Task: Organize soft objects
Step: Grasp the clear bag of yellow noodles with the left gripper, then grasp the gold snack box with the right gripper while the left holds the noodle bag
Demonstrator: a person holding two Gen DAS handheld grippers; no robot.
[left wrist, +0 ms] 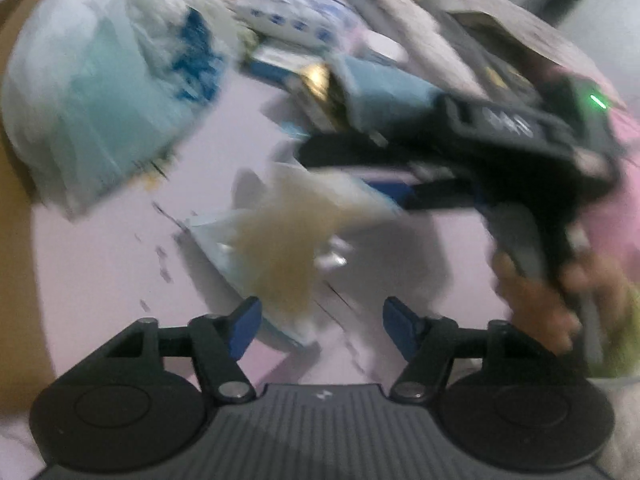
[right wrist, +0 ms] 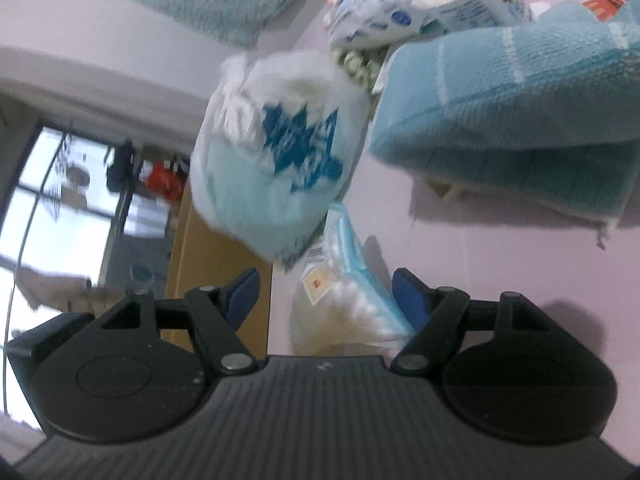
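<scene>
Blue-padded fingers of the left gripper (left wrist: 318, 330) stood wide apart at the bottom of the left wrist view, nothing between them. Just above and between the pads lay a clear pouch (left wrist: 280, 252) holding something pale beige, its lower corner reaching down near the left pad; blur made its contents hard to name. The whole view was smeared by motion. At the right, the right gripper (left wrist: 400, 194) crossed the frame, its dark body with a green light in the upper right and a hand (left wrist: 536, 300) on its handle at the right edge. Its blue finger reached to the pouch's upper right edge, but blur hid whether it touched. A white bag (left wrist: 100, 100) with a blue mark and pale green contents filled the upper left. Everything rested on a pink table (left wrist: 100, 272).

In the right wrist view, the right gripper (right wrist: 324, 296) had its jaws wide. The pouch (right wrist: 344, 296) sat low in the centre, between the pads and nearer the right one, with a barcode label on its clear wrap and white fluffy filling beside light blue layers; its lower end was hidden behind the gripper body. The bag (right wrist: 272, 160) stood above it at centre, touching or overlapping its top. A teal towel (right wrist: 512, 120) filled the upper right, cut off by the frame edge. A blue-printed pack (right wrist: 376, 12) lay at the top, partly blocked by the towel.
</scene>
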